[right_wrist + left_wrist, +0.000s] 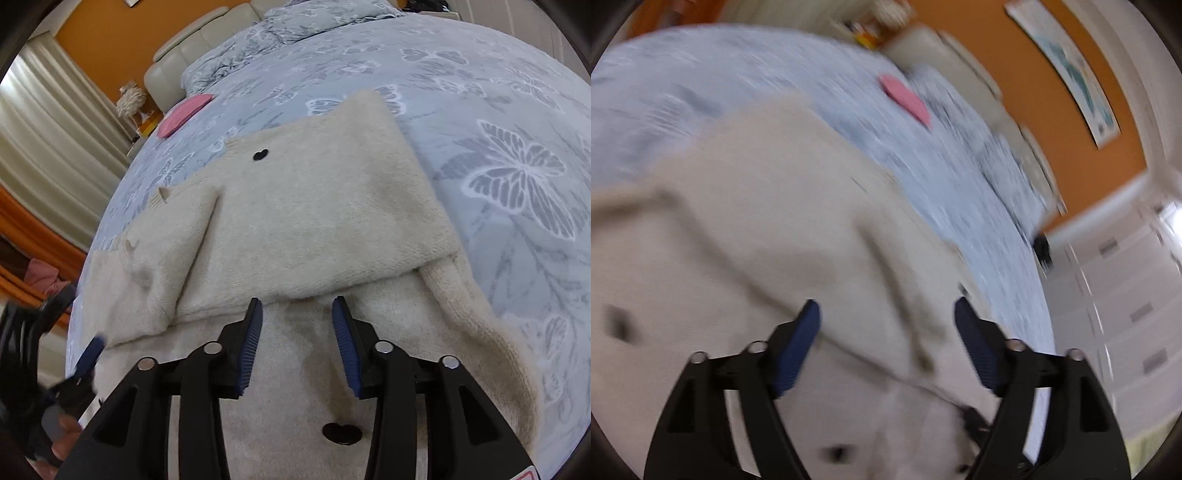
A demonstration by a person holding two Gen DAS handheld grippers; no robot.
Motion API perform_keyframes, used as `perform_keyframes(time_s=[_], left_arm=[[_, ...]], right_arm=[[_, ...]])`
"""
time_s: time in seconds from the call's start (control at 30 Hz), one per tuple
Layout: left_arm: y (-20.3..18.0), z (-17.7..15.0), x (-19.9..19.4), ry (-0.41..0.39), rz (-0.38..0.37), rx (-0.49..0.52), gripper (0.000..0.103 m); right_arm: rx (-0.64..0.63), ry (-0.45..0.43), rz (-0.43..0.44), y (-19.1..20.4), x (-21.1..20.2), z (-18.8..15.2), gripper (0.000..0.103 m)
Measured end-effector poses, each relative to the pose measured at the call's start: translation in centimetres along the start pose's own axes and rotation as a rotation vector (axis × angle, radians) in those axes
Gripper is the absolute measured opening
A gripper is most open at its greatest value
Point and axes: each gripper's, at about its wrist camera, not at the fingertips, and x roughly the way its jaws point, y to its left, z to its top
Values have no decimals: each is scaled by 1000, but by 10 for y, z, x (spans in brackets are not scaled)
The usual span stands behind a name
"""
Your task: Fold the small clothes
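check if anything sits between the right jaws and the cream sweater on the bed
Nothing visible does. The right gripper hangs with its jaws apart directly over the cream sweater, with only bare knit below. The pink cloth lies far off near the headboard, and the left gripper is off at the sweater's left edge.

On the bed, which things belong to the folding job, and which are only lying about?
For the job:
cream sweater
left gripper
right gripper

Only lying about:
pink cloth
crumpled blanket
bed
wall picture
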Motion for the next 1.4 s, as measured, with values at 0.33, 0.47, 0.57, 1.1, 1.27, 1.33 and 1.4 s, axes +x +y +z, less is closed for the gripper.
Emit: perform_keyframes(time_s=[0.33, 0.47, 0.57, 1.1, 1.27, 1.33, 1.4], left_arm=[[77, 47, 15, -9, 99, -182, 79], [77, 59, 20, -7, 83, -160, 79], [83, 56, 16, 0, 78, -167, 79], [84, 63, 22, 11, 81, -160, 79], [93, 67, 16, -24, 15, -234, 62], [97, 68, 15, -39, 22, -223, 40], [104, 71, 15, -47, 33, -231, 16]], right_arm=[[-373, -49, 5, 99, 14, 5, 65], [-551, -57, -43, 159, 47, 15, 77], [-641, -10, -68, 182, 79, 14, 68], [38, -5, 103, -38, 16, 57, 27], [61, -43, 122, -33, 14, 67, 54], [70, -37, 129, -38, 20, 71, 34], [73, 1, 133, -35, 29, 77, 9]])
